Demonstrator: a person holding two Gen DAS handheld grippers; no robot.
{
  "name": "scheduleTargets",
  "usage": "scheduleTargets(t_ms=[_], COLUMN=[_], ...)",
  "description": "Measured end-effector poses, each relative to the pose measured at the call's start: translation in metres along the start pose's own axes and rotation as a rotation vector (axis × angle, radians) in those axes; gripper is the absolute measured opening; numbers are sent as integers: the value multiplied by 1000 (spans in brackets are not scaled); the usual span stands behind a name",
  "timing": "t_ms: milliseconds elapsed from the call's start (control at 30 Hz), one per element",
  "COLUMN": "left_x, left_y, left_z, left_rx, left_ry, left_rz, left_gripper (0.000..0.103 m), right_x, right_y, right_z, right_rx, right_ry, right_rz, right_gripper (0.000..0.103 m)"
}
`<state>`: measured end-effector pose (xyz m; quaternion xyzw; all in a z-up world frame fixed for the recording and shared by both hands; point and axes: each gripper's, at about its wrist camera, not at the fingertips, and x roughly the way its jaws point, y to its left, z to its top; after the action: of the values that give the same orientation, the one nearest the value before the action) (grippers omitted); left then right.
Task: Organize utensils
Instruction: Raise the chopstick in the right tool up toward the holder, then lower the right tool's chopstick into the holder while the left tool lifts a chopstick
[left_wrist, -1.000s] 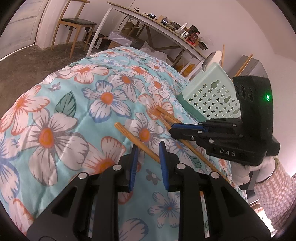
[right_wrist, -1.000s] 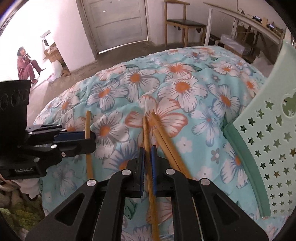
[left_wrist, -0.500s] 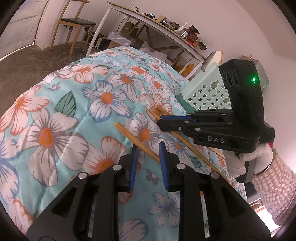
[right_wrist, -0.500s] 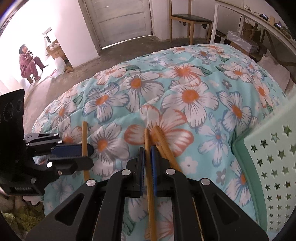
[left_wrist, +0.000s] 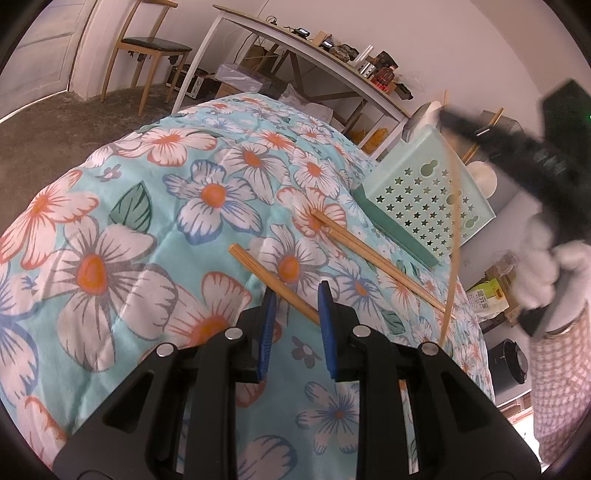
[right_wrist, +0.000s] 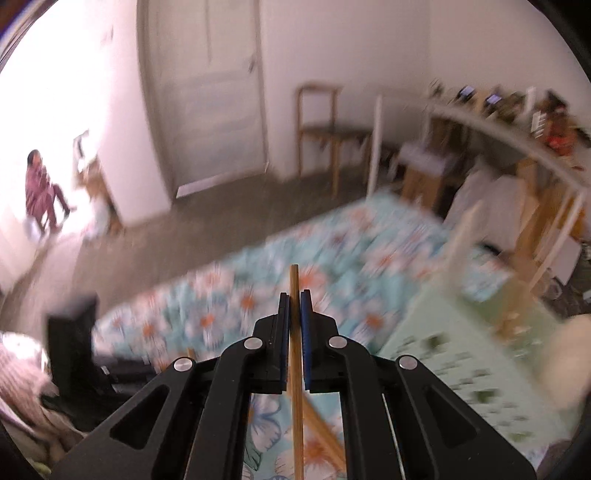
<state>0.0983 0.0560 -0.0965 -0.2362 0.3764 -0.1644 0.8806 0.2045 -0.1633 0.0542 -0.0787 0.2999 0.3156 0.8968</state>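
Right gripper (right_wrist: 294, 332) is clamped on one chopstick (right_wrist: 295, 354), jaws pinched tight against it; the stick runs straight up the centre of the right wrist frame, tip poking out past the pads. In the left wrist view the same stick shows as a thin blurred line at right of frame, hanging in front of the green basket (left_wrist: 424, 199).

Left gripper (left_wrist: 295, 325) sits at bottom centre, jaws narrow but holding nothing. A second chopstick (left_wrist: 273, 284) lies on the floral quilt (left_wrist: 110, 258) with its near end running in between the pads; can't tell if they touch it, it doesn't look gripped.

Remaining pair of chopsticks (left_wrist: 369, 258) lies flat on the quilt mid-frame, just beside the basket's near edge.

Progress estimate: early to middle. One stick in hand, not yet in the basket; three left on the quilt. The basket's inside is mostly hidden, though thin sticks poke up behind it.
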Motion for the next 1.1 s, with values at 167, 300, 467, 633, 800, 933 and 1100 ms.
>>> scheduleTargets(t_ms=[167,300,467,633,800,933,1100], left_x=[-1,-1,-12,-32,-47,-59,-75], left_y=[-2,-3,-10,-22,-31,-40,-55], left_z=[-1,0,10,22,39,49,67], left_rx=[3,2,5,6,3,10,42], left_ry=[-2,-1,-27,-82,-124,-152,-194], left_rz=[6,5,-22,-71,-116,-146,-182], left_gripper=[22,22,19,14,10,8,5], right_x=[-44,-53,-72,-95,-118,-133,-153], right_y=[-12,-16,-19,-19,-24,-27,-31], right_z=[-7,-28,-37,-47,-56,-61,-68], right_rx=[100,153,194,211,241,261,297], right_ry=[-161,-196,-242,-280,-343,-388,-449], right_rz=[-48,-80,-110,-128,-142,-158,-179], right_gripper=[6,6,6,6,6,6,6])
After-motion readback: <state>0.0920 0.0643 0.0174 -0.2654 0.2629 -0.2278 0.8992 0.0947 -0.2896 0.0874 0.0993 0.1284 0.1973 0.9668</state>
